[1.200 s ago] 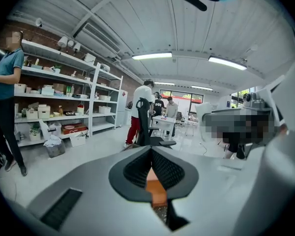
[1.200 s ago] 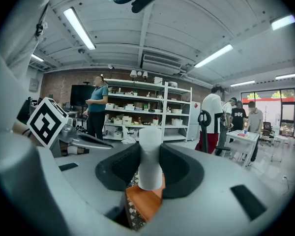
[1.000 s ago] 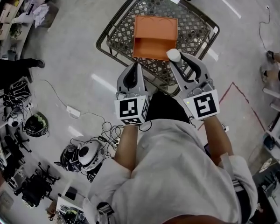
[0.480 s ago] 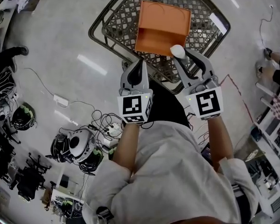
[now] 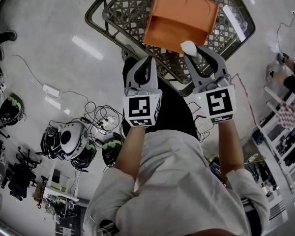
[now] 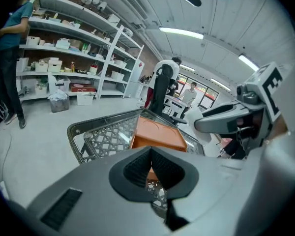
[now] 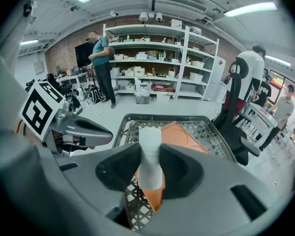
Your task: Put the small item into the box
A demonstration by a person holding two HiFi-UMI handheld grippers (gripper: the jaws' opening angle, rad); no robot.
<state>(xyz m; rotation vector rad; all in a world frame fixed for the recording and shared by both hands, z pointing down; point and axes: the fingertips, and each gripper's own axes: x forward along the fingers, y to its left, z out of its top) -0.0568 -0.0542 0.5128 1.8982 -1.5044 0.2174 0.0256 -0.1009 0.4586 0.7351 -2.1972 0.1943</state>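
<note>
An orange box lies open in a wire shopping cart. My right gripper is shut on a small white item, held upright between the pads just over the box's near edge. In the right gripper view the white item stands between the jaws, with the orange box and cart beyond. My left gripper is shut and holds nothing, hovering beside the right one at the cart's near rim. Its own view shows the box ahead and the white item to the right.
Helmets and a tangle of cables lie on the floor to the left. Red tape marks the floor on the right. Shelving, several people and an office chair stand beyond the cart.
The box and cart have slid up and to the right in the head view. Both grippers kept their pose, and the white item now sits at the box's near edge.
</note>
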